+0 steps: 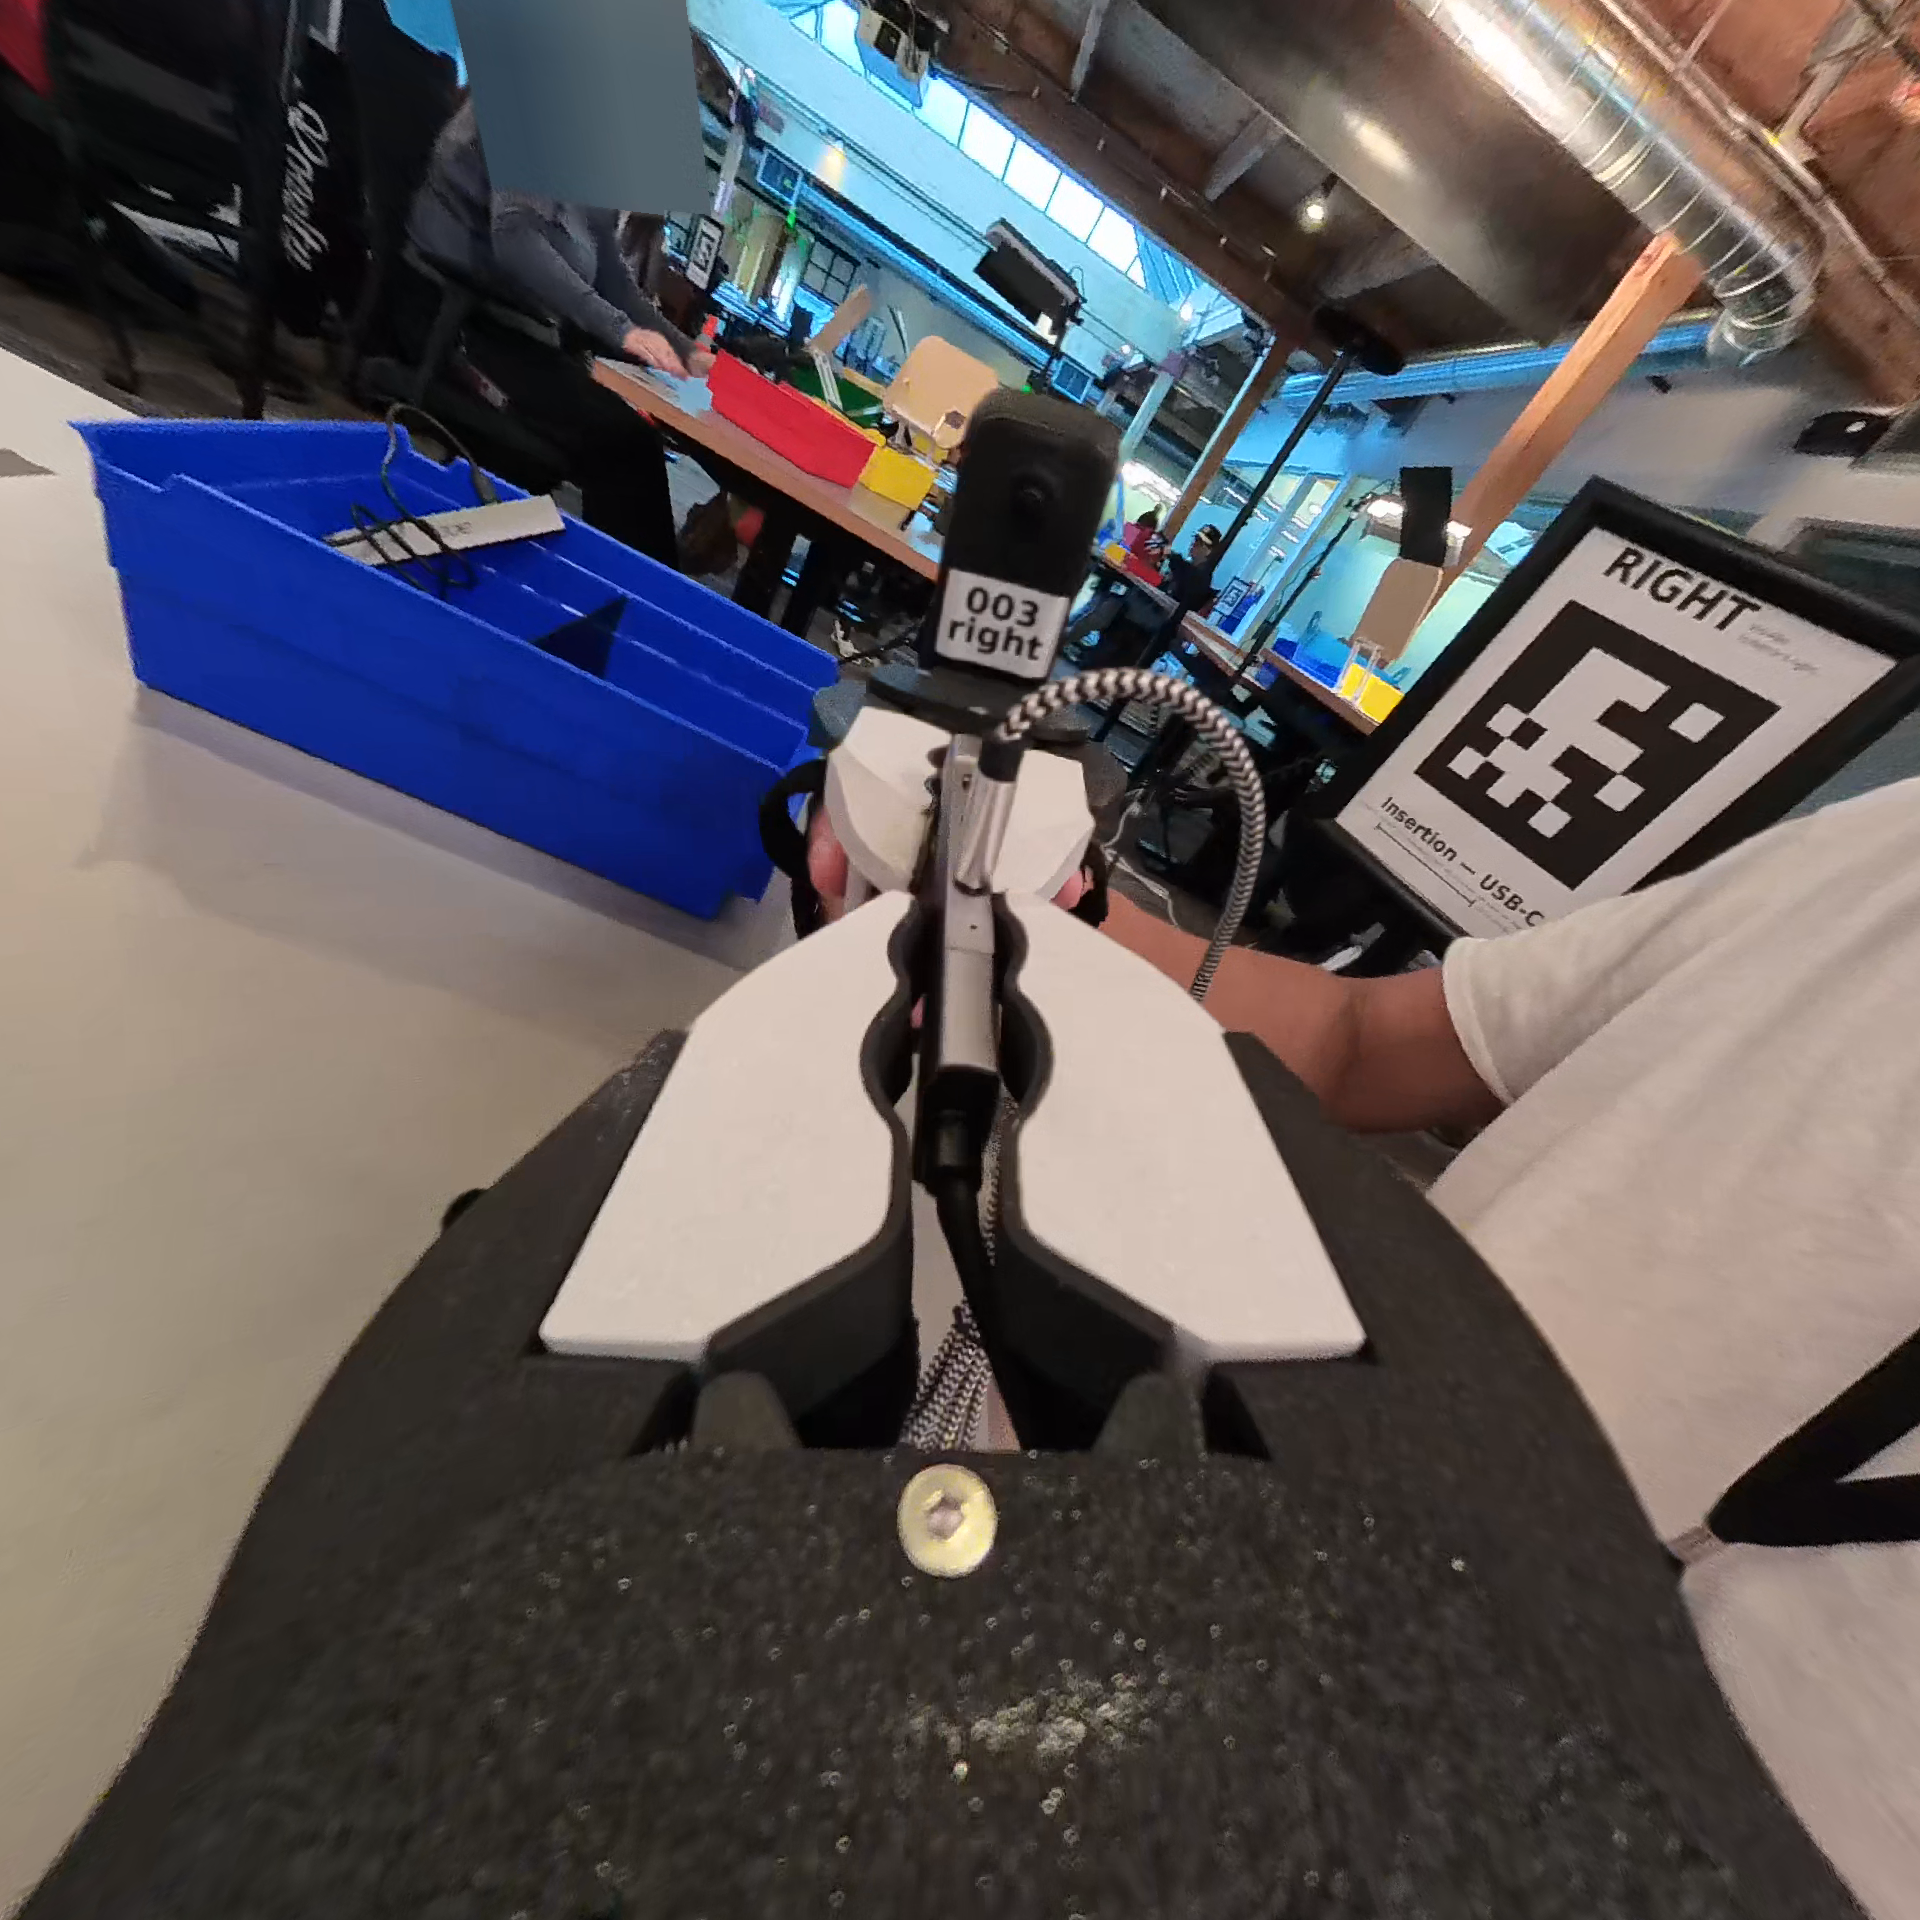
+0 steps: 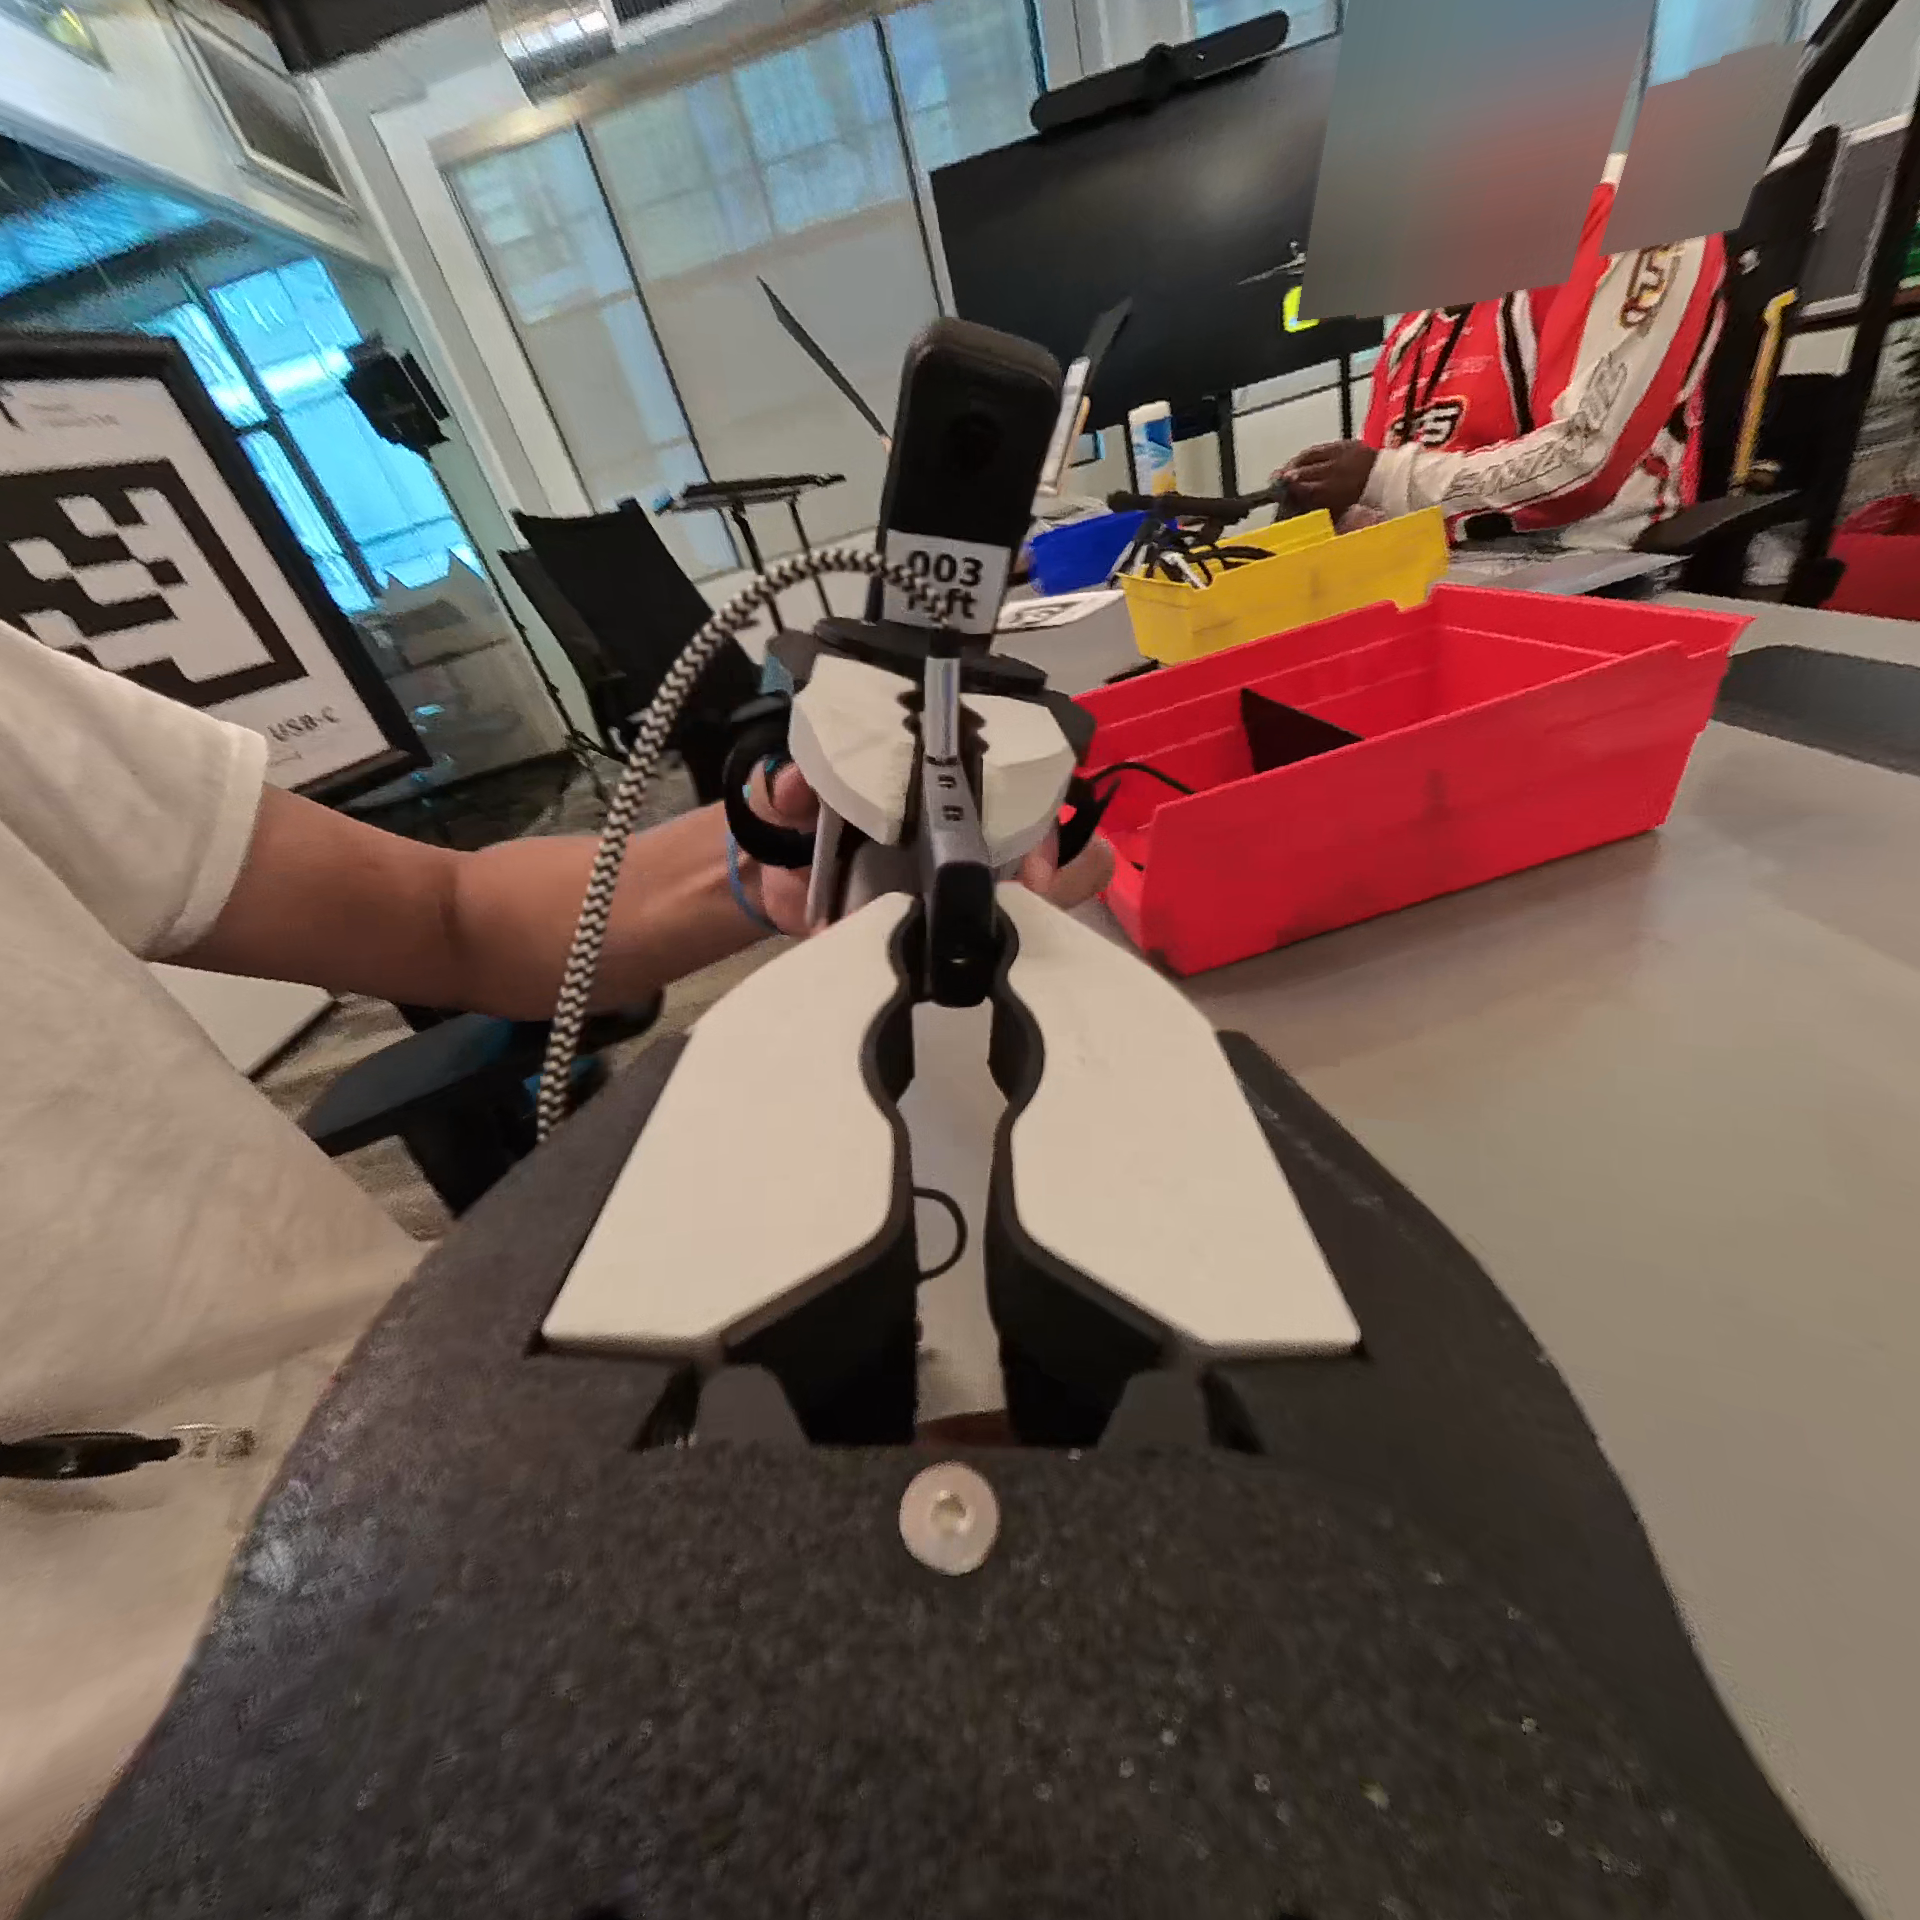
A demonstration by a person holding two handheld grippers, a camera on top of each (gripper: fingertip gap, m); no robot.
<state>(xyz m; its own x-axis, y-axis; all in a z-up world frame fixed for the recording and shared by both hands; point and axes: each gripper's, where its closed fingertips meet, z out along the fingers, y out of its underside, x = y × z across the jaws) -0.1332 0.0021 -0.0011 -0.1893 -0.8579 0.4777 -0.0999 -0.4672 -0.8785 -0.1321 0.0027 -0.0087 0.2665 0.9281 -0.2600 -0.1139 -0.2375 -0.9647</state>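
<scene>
A slim silver adapter with a black end and a thin black cord is held in the air between both grippers. The silver plug of a black-and-white braided cable sits at its upper end. My left gripper is shut on the silver body. My right gripper is shut on the adapter's black end. The two grippers face each other tip to tip; the right one also shows in the left wrist view and the left one in the right wrist view. The plug stands before the left fingers.
A blue bin on the white table holds another silver adapter with a black cord. A red bin with a black divider and a yellow bin stand behind my right gripper. A framed marker sign stands behind the holder's arm. People sit at the other tables.
</scene>
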